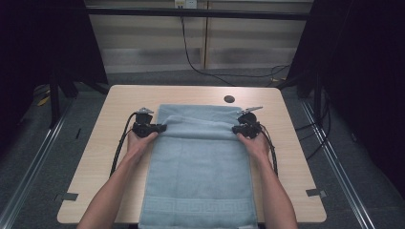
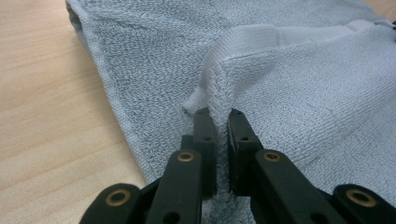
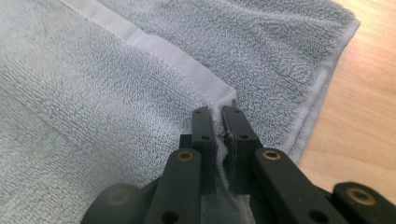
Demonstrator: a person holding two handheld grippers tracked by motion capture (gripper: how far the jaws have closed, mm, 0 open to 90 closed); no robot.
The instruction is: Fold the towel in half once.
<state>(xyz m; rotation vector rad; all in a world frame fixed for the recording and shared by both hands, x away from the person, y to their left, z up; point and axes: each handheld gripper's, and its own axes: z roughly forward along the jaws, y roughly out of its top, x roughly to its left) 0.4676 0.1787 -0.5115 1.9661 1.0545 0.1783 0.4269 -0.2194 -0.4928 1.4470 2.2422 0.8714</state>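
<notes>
A light blue towel lies lengthwise on the wooden table, its near end hanging over the front edge. Its far part is folded back over itself, and the folded edge runs across between the two grippers. My left gripper is shut on the left corner of that edge; in the left gripper view the towel is pinched between the black jaws of the gripper. My right gripper is shut on the right corner, where the hemmed towel corner stands between the jaws of that gripper.
A round dark cable hole sits in the table behind the towel. Bare wood lies left of the towel and bare wood lies right of it. Cables trail from both grippers along the forearms. Dark frame posts flank the table.
</notes>
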